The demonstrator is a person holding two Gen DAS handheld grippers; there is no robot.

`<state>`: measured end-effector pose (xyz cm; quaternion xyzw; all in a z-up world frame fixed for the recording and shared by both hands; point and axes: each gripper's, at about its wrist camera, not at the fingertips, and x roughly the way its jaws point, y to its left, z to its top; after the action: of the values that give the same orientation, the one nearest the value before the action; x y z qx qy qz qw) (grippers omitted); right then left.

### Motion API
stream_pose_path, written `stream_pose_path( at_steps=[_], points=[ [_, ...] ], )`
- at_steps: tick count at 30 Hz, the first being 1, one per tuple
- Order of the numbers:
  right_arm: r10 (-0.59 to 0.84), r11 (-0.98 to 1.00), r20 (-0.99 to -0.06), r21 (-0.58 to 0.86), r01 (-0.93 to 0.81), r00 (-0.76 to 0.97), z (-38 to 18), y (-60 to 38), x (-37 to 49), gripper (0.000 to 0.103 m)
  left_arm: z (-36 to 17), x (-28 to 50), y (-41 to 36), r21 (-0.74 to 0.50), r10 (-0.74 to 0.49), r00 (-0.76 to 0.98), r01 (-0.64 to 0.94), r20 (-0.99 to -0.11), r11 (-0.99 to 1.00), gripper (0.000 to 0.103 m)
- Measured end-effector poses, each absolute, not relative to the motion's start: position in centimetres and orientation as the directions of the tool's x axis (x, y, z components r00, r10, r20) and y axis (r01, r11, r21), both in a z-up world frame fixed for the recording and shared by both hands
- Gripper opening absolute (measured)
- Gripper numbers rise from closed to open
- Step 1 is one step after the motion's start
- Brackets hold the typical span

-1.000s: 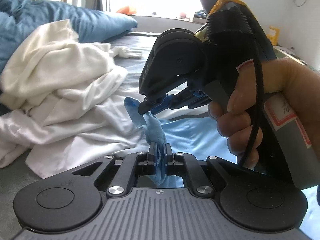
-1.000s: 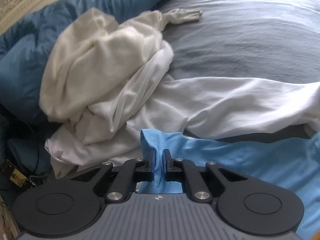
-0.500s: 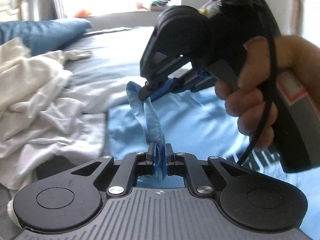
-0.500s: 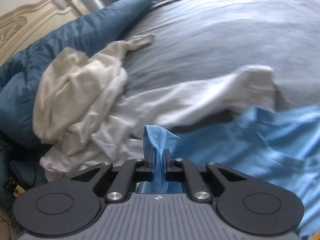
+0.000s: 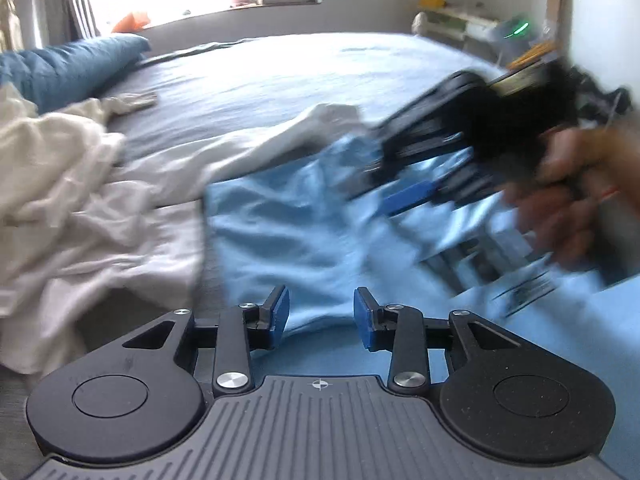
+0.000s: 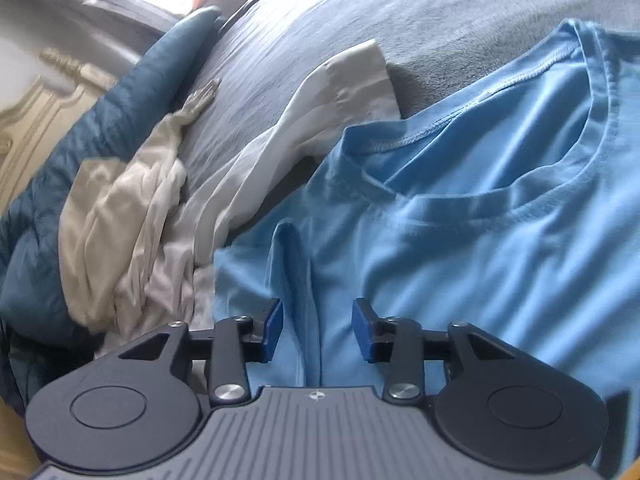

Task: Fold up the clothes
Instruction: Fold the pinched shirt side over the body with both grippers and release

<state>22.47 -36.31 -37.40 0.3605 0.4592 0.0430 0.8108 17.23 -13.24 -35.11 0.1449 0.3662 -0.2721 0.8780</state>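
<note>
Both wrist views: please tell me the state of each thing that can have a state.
Left gripper: jaws opening, pads clear of the cloth.
Right gripper: jaws opening, a loose fold of cloth between the pads, not pinched.
Blue T-shirt: lying on the bed, wrinkled, collar visible, not yet folded.
White clothes: crumpled in a heap, unfolded.
Bed sheet: spread out.

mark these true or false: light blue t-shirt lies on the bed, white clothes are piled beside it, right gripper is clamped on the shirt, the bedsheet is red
1. The light blue t-shirt lies on the bed: true.
2. Crumpled white clothes are piled beside it: true.
3. The right gripper is clamped on the shirt: false; its jaws are opening, a fold of fabric between the pads unpressed.
4. The bedsheet is red: false; it is grey.
</note>
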Motion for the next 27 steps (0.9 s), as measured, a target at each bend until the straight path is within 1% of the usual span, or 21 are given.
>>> stream_pose_path(
  at_steps=[2,5,9,12,14,16,18,20,21,22,25,27],
  points=[
    [0.388,0.782,-0.732,0.583,0.221,0.56,-36.5,-35.5,21.9,0.042,-36.0,17.8,-12.7,0.094,-0.325,0.585,0.573,-0.743,0.814,0.035],
    [0.334,0.872,-0.74,0.478,0.107,0.584,-34.3,-33.2,21.3,0.042,-36.4,18.3,-12.1,0.097,-0.312,0.588,0.56,-0.746,0.823,0.035],
    [0.344,0.926,-0.722,0.367,-0.089,0.6,-32.9,-29.3,20.9,0.035,-36.5,18.4,-12.1,0.091,-0.362,0.593,0.597,-0.719,0.797,0.034],
    [0.347,0.936,-0.755,0.312,-0.161,0.557,-34.0,-27.2,21.2,0.03,-37.0,17.8,-12.5,0.111,-0.394,0.574,0.653,-0.718,0.749,0.033],
    [0.317,0.948,-0.792,0.272,-0.164,0.522,-35.3,-27.0,21.1,0.029,-38.2,17.8,-12.6,0.136,-0.371,0.56,0.666,-0.74,0.734,0.028],
    [0.254,0.967,-0.832,0.206,-0.151,0.493,-36.3,-27.4,20.8,0.022,-38.8,18.0,-12.0,0.126,-0.364,0.548,0.663,-0.753,0.738,0.028],
    [0.209,0.978,-0.849,0.171,-0.124,0.485,-36.4,-28.4,20.5,0.019,-38.9,18.2,-11.5,0.111,-0.37,0.541,0.662,-0.756,0.742,0.029],
    [0.152,0.988,-0.859,0.126,-0.088,0.489,-36.0,-29.3,20.2,0.019,-38.9,18.4,-11.1,0.095,-0.375,0.533,0.659,-0.758,0.746,0.029],
    [0.126,0.992,-0.859,0.103,-0.074,0.496,-35.6,-29.7,20.2,0.019,-38.9,18.5,-11.0,0.086,-0.377,0.53,0.657,-0.76,0.749,0.029],
    [0.106,0.994,-0.856,0.088,-0.06,0.506,-35.2,-30.1,20.2,0.022,-39.0,18.6,-11.0,0.084,-0.378,0.528,0.657,-0.76,0.749,0.029],
    [0.145,0.989,-0.807,0.119,-0.082,0.573,-33.6,-30.1,20.9,0.022,-39.1,18.4,-10.9,0.083,-0.379,0.53,0.655,-0.759,0.751,0.029],
    [0.156,0.987,-0.778,0.095,-0.133,0.608,-33.2,-28.7,22.1,0.022,-39.1,18.4,-10.9,0.08,-0.378,0.533,0.649,-0.757,0.756,0.03]
  ],
)
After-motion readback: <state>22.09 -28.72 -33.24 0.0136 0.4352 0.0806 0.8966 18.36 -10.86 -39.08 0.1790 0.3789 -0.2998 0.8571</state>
